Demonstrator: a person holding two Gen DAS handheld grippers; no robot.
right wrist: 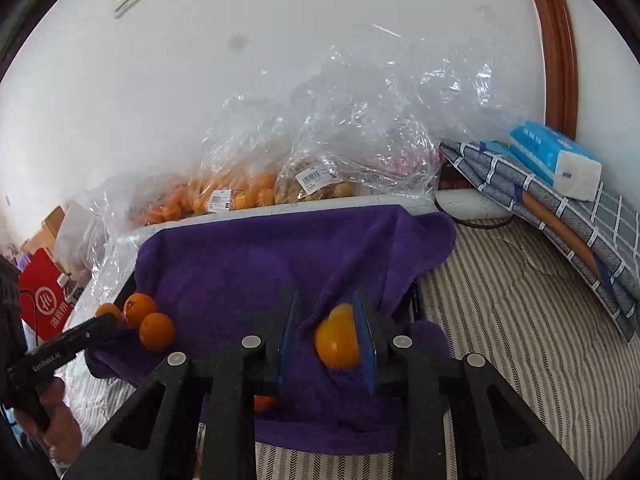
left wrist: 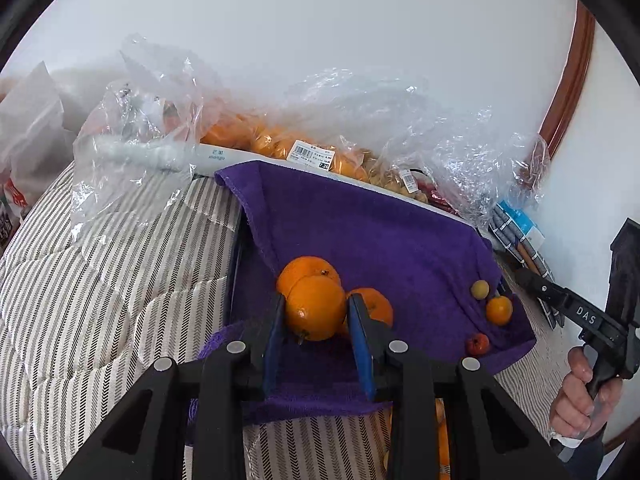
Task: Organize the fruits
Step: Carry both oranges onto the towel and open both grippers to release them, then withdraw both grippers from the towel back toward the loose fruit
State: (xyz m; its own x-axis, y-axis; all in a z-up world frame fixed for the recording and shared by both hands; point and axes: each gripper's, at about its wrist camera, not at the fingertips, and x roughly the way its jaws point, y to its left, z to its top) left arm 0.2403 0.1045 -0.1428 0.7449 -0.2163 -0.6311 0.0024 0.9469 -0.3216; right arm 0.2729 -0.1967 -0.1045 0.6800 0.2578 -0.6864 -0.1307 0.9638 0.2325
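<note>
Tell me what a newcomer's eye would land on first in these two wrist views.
The purple towel spread over the striped bedding stands out first, with loose oranges on it. The left gripper is clamped on a large orange near the towel's front, two more oranges just behind it. Along the wall, crinkled clear bags of fruit catch the light.

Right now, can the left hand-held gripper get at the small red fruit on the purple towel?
Probably not yet: the left hand-held gripper is shut on an orange, so its jaws are full. The small red fruit lies uncovered near the purple towel's edge, so emptied, it likely could.
</note>
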